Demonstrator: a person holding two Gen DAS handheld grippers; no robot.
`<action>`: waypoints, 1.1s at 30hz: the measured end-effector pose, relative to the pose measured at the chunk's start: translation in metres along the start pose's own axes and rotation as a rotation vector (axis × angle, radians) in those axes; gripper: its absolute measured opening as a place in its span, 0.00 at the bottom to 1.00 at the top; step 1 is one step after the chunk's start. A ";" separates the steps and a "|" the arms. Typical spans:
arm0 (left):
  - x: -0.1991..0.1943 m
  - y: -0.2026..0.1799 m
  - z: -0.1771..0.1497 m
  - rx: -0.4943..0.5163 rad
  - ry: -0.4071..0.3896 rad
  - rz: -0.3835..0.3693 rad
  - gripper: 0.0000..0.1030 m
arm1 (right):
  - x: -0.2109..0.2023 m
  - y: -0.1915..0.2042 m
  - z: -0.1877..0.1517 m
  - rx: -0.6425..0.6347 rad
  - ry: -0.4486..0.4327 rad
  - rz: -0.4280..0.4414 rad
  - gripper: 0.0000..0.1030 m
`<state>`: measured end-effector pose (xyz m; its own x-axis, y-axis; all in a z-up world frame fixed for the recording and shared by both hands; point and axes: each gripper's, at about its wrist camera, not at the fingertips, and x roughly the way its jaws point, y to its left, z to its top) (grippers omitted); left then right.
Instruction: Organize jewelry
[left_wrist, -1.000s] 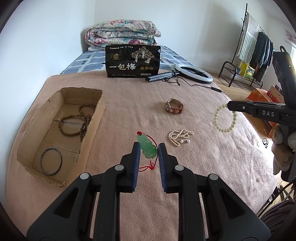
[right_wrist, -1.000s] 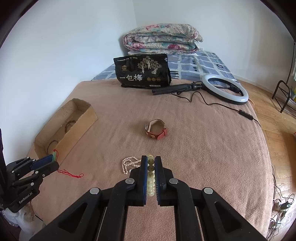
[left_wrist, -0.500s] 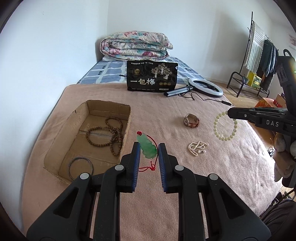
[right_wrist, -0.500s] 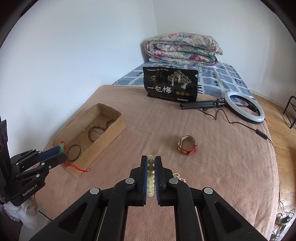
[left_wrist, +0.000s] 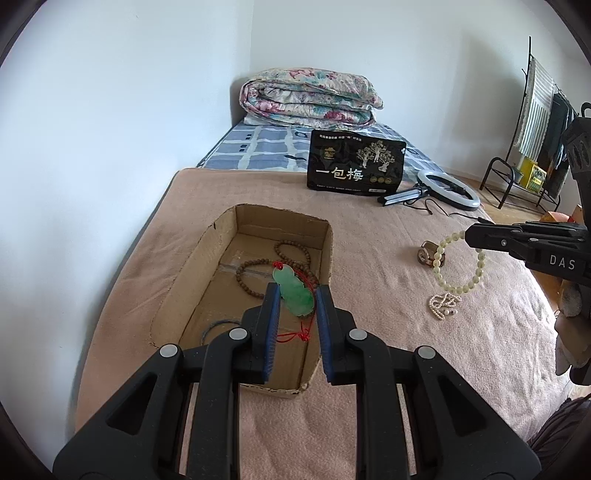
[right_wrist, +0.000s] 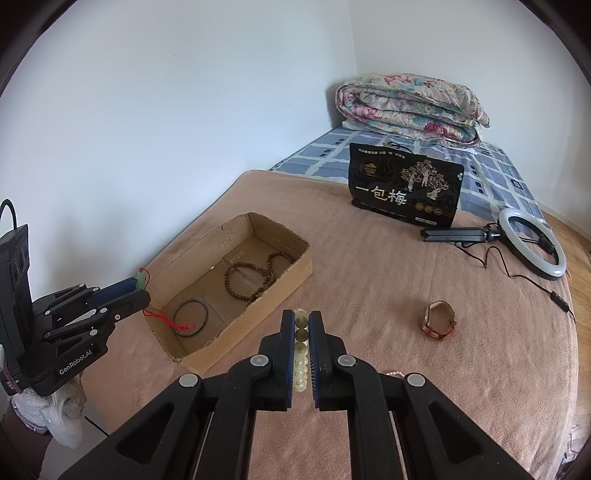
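**Two claws loaded, cardboard box below the left one**

The left claw (left_wrist: 295, 295) is clenched on a green carved jade pendant on a red cord (left_wrist: 293, 291); the pendant is held between the blue pads, its red knotted tail hanging beneath. In the left wrist view the pendant is seen over the open brown cardboard box (left_wrist: 325, 236), which lies on the left part of a bed covered with a pinkish-brown blanket (left_wrist: 388, 369).

Inside the box, a long string of brown wooden beads (left_wrist: 255, 275) is noted at the far end and a thin dark bangle (right_wrist: 191, 317) at the near end.

The right claw (right_wrist: 301, 325) is clenched on a pale yellow-green beaded bracelet (right_wrist: 301, 350). From the left wrist view the bracelet loop (left_wrist: 460, 262) is seen hanging from that claw's tips, above the blanket to the right of the box.

Left on the blanket: a small pile of white pearl jewellery (left_wrist: 443, 304) at right, and beyond it a brown leather-strap wristwatch (right_wrist: 438, 319). At the far end of the blanket, a black printed bag with gold trees (left_wrist: 354, 166) stands upright, with a white ring light on a folded tripod (right_wrist: 532, 243) lying to its right. A folded floral quilt (left_wrist: 308, 98) is stacked at the far end of the bed.
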<state>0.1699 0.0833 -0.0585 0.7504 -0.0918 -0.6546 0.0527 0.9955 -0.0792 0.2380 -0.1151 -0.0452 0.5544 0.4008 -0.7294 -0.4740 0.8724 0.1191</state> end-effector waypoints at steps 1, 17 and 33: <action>0.000 0.004 0.000 -0.003 0.000 0.004 0.18 | 0.003 0.004 0.002 -0.004 0.000 0.005 0.05; 0.024 0.043 -0.012 -0.046 0.042 0.052 0.18 | 0.053 0.052 0.020 -0.046 0.031 0.091 0.05; 0.040 0.055 -0.019 -0.066 0.061 0.070 0.18 | 0.085 0.071 0.030 -0.048 0.054 0.119 0.05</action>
<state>0.1908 0.1335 -0.1034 0.7088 -0.0259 -0.7049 -0.0435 0.9958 -0.0803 0.2725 -0.0108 -0.0785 0.4552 0.4840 -0.7474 -0.5673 0.8046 0.1754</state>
